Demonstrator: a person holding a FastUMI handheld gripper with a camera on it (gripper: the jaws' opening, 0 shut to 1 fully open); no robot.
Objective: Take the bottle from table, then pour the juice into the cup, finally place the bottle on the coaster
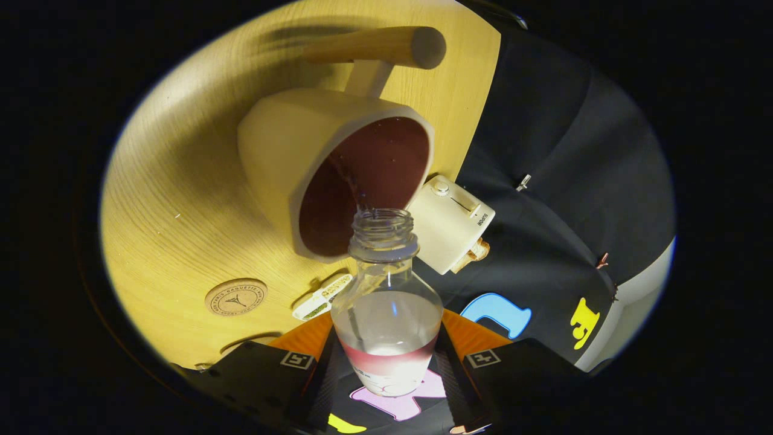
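Clear bottle (386, 302) is clamped in the jaws and tipped over the cup (338, 175) near the worktop (181, 199) edge, pouring underway; coaster (235, 296) placement remains.

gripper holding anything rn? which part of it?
Yes: the gripper is shut on the bottle, both fingers clamping its lower body at the label band, neck pointing toward the cup.

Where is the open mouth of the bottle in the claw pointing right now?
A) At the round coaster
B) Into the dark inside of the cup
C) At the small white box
B: held between the claw's fingers, the bottle has its uncapped neck aimed into the cup's dark interior, with liquid streaming in.
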